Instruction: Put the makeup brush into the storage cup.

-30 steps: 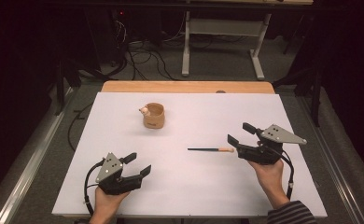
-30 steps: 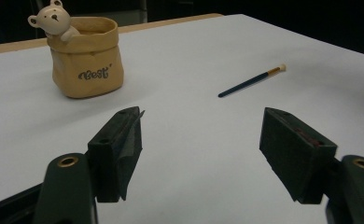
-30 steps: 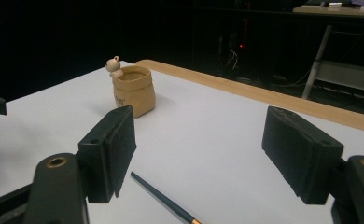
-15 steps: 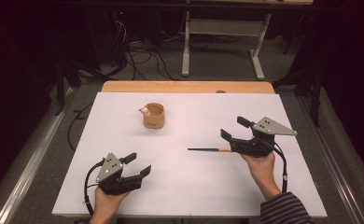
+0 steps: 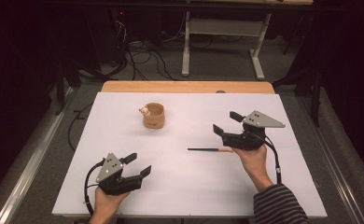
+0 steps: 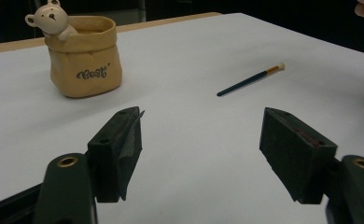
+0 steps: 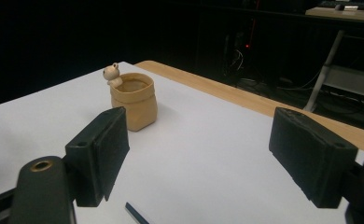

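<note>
Brush [image 5: 208, 150]: one only, lying flat on the white bench [image 5: 124, 196] with its pale tip toward the right gripper [image 5: 227, 123], which hovers just above that end, fingers wide, nothing between them, probably lined up to pick it up. Nearest the person, the left gripper [image 5: 139, 164] rests low at the front-left of the bench, fingers wide and holding nothing, apparently parked. Farther back stands one tan pot [image 5: 153, 115] with a small bear figure [image 5: 144, 110] on its rim, upright, well apart from the brush; likely where the brush belongs.
</note>
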